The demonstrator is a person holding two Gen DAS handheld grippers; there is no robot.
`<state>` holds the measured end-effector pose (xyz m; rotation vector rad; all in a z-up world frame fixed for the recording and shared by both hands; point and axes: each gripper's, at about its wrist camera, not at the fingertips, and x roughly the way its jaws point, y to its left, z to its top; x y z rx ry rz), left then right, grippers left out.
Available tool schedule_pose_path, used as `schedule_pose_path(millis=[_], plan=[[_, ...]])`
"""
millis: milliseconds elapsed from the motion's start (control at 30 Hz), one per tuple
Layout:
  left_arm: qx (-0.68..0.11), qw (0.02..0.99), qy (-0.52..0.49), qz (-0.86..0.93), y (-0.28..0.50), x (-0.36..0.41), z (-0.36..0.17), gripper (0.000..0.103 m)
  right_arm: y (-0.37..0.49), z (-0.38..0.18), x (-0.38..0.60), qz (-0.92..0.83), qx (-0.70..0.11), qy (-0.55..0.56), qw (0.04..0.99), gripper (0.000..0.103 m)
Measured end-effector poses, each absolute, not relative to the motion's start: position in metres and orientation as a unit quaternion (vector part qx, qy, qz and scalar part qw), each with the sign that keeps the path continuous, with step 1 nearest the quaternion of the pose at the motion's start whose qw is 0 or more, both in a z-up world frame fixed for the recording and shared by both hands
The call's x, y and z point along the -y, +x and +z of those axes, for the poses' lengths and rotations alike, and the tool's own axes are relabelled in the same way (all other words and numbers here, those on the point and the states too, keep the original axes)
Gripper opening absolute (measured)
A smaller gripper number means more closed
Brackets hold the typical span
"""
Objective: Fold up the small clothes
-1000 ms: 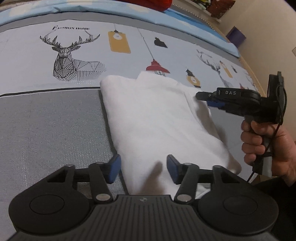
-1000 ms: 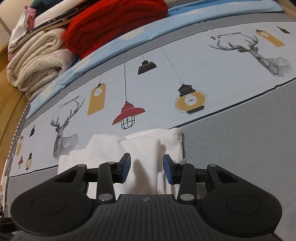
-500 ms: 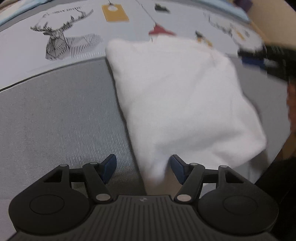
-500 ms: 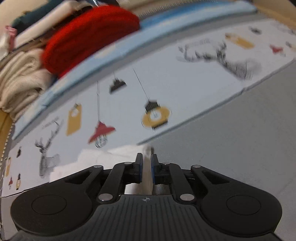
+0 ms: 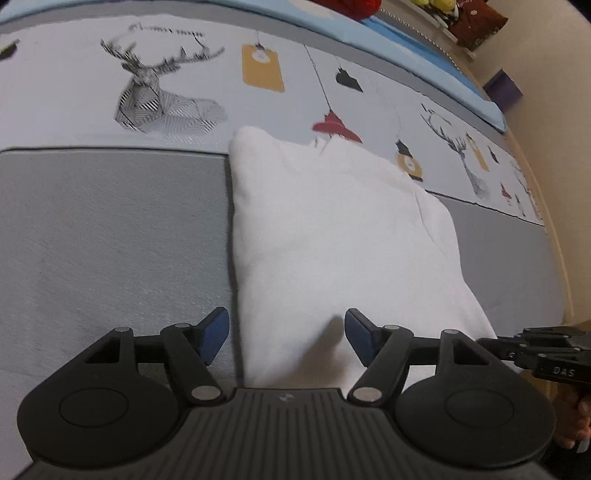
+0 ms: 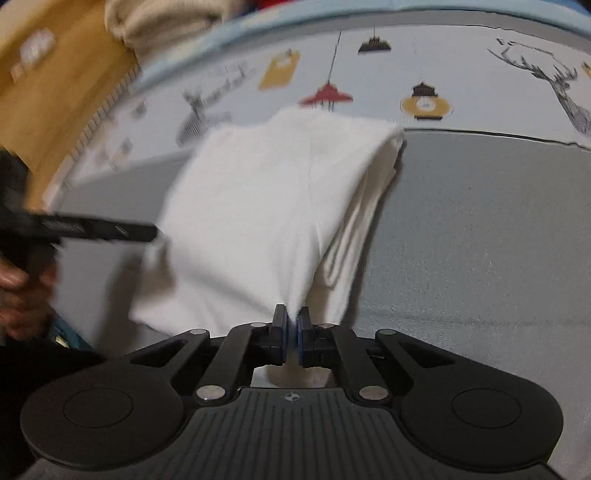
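Observation:
A folded white garment [image 5: 332, 240] lies on the bed, across the grey band and the printed sheet. In the left wrist view my left gripper [image 5: 287, 332] hovers at its near edge. Its jaws are opening, the cloth's edge lies between them and the pads [image 5: 216, 334] do not press on it. My right gripper [image 6: 293, 325] is shut on a near corner of the white garment [image 6: 266, 206] and pulls the fabric up into a peak. Layered folds show along its right side. The right gripper [image 5: 485, 343] reaches in low at the right, and the left gripper [image 6: 153, 233] comes in from the left.
The bedspread [image 5: 166, 92] has deer and lamp prints beyond a grey band [image 5: 110, 240]. Beige folded cloth [image 6: 166, 22] is piled at the bed's far end beside a wooden edge [image 6: 55, 81]. A person's hand [image 6: 18, 288] holds the left gripper. A purple box [image 5: 502, 86] stands far right.
My right gripper has swung from the garment's far side to its near corner and closed on the fabric there. The left jaws have spread a little wider.

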<state>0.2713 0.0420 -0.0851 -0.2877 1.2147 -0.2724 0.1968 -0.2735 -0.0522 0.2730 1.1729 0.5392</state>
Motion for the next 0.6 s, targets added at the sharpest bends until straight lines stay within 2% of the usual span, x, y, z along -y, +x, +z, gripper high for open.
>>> schedule_pose_path(millis=[67, 133, 200, 333, 400, 433, 467, 500, 600], plan=[[-0.596, 0.787, -0.097, -0.126, 0.273, -0.033, -0.098, 0.074, 0.194, -0.054, 0.282, 0.243, -0.551, 0.136, 0.786, 0.004], [-0.63, 0.766, -0.041, -0.125, 0.269, -0.021, -0.115, 0.073, 0.196, -0.069, 0.279, 0.22, -0.589, 0.088, 0.773, 0.004], [-0.63, 0.765, 0.001, -0.133, 0.265, -0.011, -0.117, 0.073, 0.197, -0.082, 0.272, 0.213, -0.615, 0.049, 0.758, 0.004], [-0.604, 0.781, -0.035, -0.152, 0.266, -0.018, -0.1, 0.073, 0.203, -0.073, 0.269, 0.213, -0.608, 0.054, 0.763, 0.013], [-0.586, 0.794, -0.066, -0.148, 0.269, -0.027, -0.092, 0.074, 0.207, -0.062, 0.273, 0.213, -0.578, 0.074, 0.784, 0.04], [-0.58, 0.798, -0.084, -0.144, 0.271, -0.033, -0.091, 0.074, 0.209, -0.056, 0.277, 0.212, -0.56, 0.091, 0.796, 0.047], [-0.577, 0.799, -0.098, -0.138, 0.272, -0.036, -0.09, 0.074, 0.212, -0.051, 0.281, 0.207, -0.543, 0.112, 0.806, 0.058], [-0.575, 0.8, -0.111, -0.132, 0.274, -0.038, -0.091, 0.074, 0.215, -0.049, 0.285, 0.197, -0.528, 0.135, 0.815, 0.062], [-0.567, 0.803, -0.138, -0.12, 0.282, -0.04, -0.093, 0.074, 0.227, -0.055, 0.292, 0.166, -0.516, 0.186, 0.819, 0.062]])
